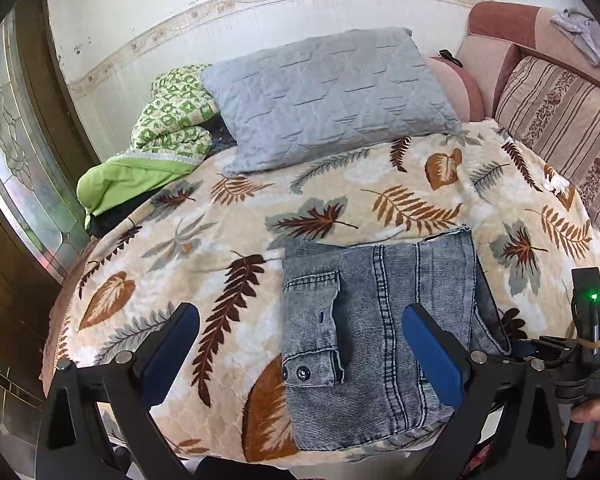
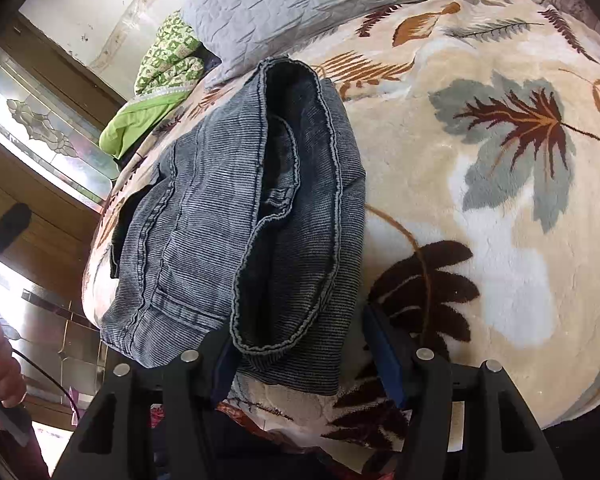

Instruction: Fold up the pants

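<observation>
Jaws of the left gripper (image 1: 300, 344) stand spread wide above the folded pants (image 1: 380, 320), pressing on nothing. On the right gripper (image 2: 304, 344) the jaws are half spread around the pants' near edge; whether they pinch it I cannot tell. Those pants lie on the leaf-print blanket (image 1: 220, 240), with a grey pillow (image 1: 328, 96) at twelve o'clock beyond them.

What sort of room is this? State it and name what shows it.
Most likely a bedroom in a home. A leaf-patterned blanket covers a bed, with a grey quilted pillow and a green bundled quilt at its far end by the wall; the folded denim pants lie on top.
</observation>
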Demonstrator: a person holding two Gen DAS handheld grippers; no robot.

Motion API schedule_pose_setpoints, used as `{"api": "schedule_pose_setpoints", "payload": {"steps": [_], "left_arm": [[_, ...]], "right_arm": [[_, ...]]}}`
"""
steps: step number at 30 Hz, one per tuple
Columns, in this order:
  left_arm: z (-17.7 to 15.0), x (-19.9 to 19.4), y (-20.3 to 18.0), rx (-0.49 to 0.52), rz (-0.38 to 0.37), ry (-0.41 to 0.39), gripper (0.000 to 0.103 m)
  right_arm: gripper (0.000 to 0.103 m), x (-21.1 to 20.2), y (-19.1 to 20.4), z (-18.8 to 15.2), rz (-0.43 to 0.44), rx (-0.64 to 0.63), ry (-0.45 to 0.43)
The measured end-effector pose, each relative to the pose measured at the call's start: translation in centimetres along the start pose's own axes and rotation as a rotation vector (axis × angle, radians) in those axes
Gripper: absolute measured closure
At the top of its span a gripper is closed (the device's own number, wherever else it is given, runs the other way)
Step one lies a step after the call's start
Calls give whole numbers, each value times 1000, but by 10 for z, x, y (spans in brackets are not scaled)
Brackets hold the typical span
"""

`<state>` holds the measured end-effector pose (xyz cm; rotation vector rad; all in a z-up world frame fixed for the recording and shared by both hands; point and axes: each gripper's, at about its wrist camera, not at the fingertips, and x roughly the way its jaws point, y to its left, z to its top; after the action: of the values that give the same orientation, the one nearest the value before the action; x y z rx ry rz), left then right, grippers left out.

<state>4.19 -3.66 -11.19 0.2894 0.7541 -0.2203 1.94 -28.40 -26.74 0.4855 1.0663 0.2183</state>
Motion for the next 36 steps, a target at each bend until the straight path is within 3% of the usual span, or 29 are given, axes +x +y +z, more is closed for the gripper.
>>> {"api": "schedule_pose_setpoints", "payload": {"steps": [25, 30, 36], "left_arm": [[9, -9, -14, 35, 16, -31, 2], [18, -19, -6, 55, 76, -86, 2], [29, -31, 31, -16, 158, -126, 2]], "right_arm": [[38, -1, 0, -3, 7, -4, -11], [37, 1, 1, -3, 10, -10, -10], [37, 2, -2, -3, 17, -14, -11]]}}
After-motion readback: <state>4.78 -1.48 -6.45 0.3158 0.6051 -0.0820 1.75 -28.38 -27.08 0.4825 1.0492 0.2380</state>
